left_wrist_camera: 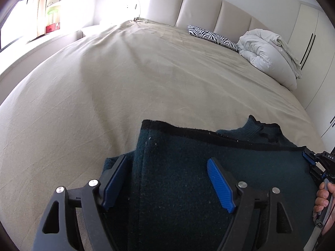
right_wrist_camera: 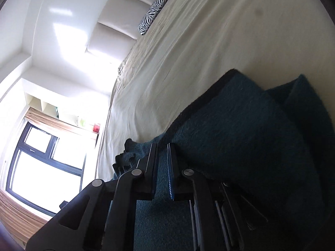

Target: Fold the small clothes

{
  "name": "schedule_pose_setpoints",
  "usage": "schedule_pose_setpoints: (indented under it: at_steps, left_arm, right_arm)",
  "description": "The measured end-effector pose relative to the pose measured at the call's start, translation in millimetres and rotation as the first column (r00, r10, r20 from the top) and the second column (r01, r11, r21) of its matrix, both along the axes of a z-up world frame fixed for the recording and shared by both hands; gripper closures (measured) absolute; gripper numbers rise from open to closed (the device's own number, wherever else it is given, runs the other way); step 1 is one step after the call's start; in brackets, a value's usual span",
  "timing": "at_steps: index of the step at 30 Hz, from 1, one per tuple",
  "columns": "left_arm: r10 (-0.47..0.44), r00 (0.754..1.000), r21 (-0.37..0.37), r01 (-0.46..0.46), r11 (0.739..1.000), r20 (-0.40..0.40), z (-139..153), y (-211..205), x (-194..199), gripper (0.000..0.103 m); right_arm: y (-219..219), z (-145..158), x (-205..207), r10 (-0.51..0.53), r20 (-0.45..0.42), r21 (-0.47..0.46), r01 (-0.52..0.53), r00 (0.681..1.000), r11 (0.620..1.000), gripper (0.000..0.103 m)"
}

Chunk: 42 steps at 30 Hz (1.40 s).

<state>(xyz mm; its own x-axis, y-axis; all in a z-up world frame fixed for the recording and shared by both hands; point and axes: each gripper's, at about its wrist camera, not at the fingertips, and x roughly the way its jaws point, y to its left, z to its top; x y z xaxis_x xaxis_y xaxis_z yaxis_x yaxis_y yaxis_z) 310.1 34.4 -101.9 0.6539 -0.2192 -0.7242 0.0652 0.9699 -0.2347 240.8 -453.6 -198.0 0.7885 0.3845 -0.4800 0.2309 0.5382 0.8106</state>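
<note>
A dark teal knitted garment (left_wrist_camera: 188, 177) with black trim lies on the beige bed sheet (left_wrist_camera: 125, 83), partly folded, with a ruffled edge at its far right. My left gripper (left_wrist_camera: 167, 161) hovers over it, open wide; its blue pads (left_wrist_camera: 219, 186) stand apart on either side of a raised fold and do not press on it. My right gripper (left_wrist_camera: 308, 159) is at the garment's right edge, held by a hand (left_wrist_camera: 322, 196). In the right wrist view the garment (right_wrist_camera: 240, 136) fills the lower right, and the right gripper (right_wrist_camera: 162, 146) is shut with teal cloth in the thin slit between its pads.
A zebra-print pillow (left_wrist_camera: 213, 36) and a bundled white duvet (left_wrist_camera: 270, 52) lie at the head of the bed, against the padded headboard (left_wrist_camera: 199, 6). White wardrobe doors (left_wrist_camera: 309, 31) stand to the right. A bright window (right_wrist_camera: 41, 163) is on the far side.
</note>
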Motion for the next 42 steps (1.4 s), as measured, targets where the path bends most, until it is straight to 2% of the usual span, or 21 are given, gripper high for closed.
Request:
schedule_pose_setpoints:
  at_steps: [3,4,6,7,9,11,13,15,18,20,22,24,26,29,32,34,37,38,39,40,42]
  left_arm:
    - [-0.001,1.0,-0.008,0.001,1.0,-0.007,3,2,0,0.024]
    - [0.003,1.0,0.001,-0.003,1.0,-0.004,6,2,-3,0.024]
    - [0.023,1.0,0.05,-0.023,0.998,-0.002,15,0,-16,0.025]
    - [0.032,0.999,0.065,-0.032,0.997,0.003,21,-2,-28,0.025]
    - [0.01,0.999,0.014,-0.011,1.0,0.036,33,-6,-59,0.025]
    - [-0.046,0.998,-0.024,0.047,0.999,0.044,41,-19,-91,0.025]
    - [-0.115,0.992,-0.009,0.115,0.993,0.054,42,-38,-121,0.025]
    - [-0.174,0.984,0.018,0.174,0.985,0.027,32,-53,-140,0.024]
    - [-0.169,0.985,0.063,0.171,0.983,-0.032,7,-51,-154,0.026]
    - [-0.162,0.986,0.048,0.164,0.985,-0.027,6,-38,-158,0.029]
    - [-0.138,0.99,0.03,0.139,0.99,-0.031,9,-25,-158,0.029]
    - [-0.127,0.991,0.011,0.128,0.992,-0.044,9,-17,-157,0.031]
    - [-0.126,0.991,0.011,0.127,0.992,-0.04,10,-13,-160,0.032]
    - [-0.12,0.992,0.026,0.121,0.992,-0.034,9,-11,-169,0.032]
    - [-0.115,0.993,0.026,0.115,0.993,-0.031,13,-8,-172,0.032]
    - [-0.106,0.994,0.027,0.107,0.994,-0.034,15,-7,-172,0.032]
    - [-0.099,0.995,0.019,0.099,0.995,-0.028,20,-5,-174,0.031]
    - [-0.096,0.995,0.022,0.097,0.995,-0.025,22,-5,-175,0.031]
    - [-0.096,0.995,0.026,0.097,0.995,-0.021,23,-3,-177,0.031]
    - [-0.096,0.995,0.029,0.096,0.995,-0.017,25,0,-179,0.031]
    - [-0.081,0.997,0.042,0.082,0.996,-0.005,30,5,-182,0.029]
  right_arm:
    - [-30,8,-15,-0.116,-0.038,-0.054,0.114,0.992,0.992,0.096]
    - [-37,12,-22,-0.154,-0.051,-0.073,0.15,0.987,0.986,0.091]
    - [-39,28,-39,-0.208,-0.082,-0.138,0.195,0.975,0.971,0.087]
    - [-33,38,-48,-0.173,-0.052,-0.12,0.166,0.983,0.979,0.087]
    - [-7,60,-68,-0.075,0.034,-0.091,0.078,0.997,0.993,0.087]
    - [36,74,-83,0.077,0.073,-0.105,-0.069,0.994,0.992,0.083]
    - [91,71,-92,0.223,0.066,-0.079,-0.218,0.972,0.973,0.076]
    - [139,54,-97,0.351,0.05,-0.004,-0.351,0.935,0.936,0.076]
    - [190,17,-102,0.459,-0.031,0.057,-0.457,0.888,0.888,0.076]
    - [194,-7,-106,0.44,-0.094,0.07,-0.435,0.893,0.898,0.079]
    - [170,-11,-114,0.378,-0.056,0.11,-0.371,0.924,0.922,0.08]
    - [126,-4,-129,0.255,-0.04,0.103,-0.25,0.966,0.963,0.079]
    - [79,-5,-142,0.116,-0.059,0.08,-0.112,0.991,0.991,0.079]
    - [28,1,-172,-0.052,-0.066,0.057,0.056,0.996,0.997,0.077]
    - [3,16,-193,-0.173,-0.073,-0.02,0.172,0.982,0.985,0.077]
    - [2,31,-202,-0.189,-0.05,-0.069,0.185,0.981,0.98,0.076]
    - [31,58,-205,-0.164,-0.011,-0.209,0.158,0.986,0.965,0.072]
    - [42,68,-203,-0.148,0.005,-0.253,0.145,0.989,0.957,0.069]
    - [50,79,-203,-0.133,0.018,-0.296,0.132,0.991,0.946,0.056]
    - [63,88,-197,-0.121,0.035,-0.339,0.126,0.992,0.932,0.05]
    - [70,110,-195,-0.08,0.066,-0.412,0.1,0.995,0.906,0.048]
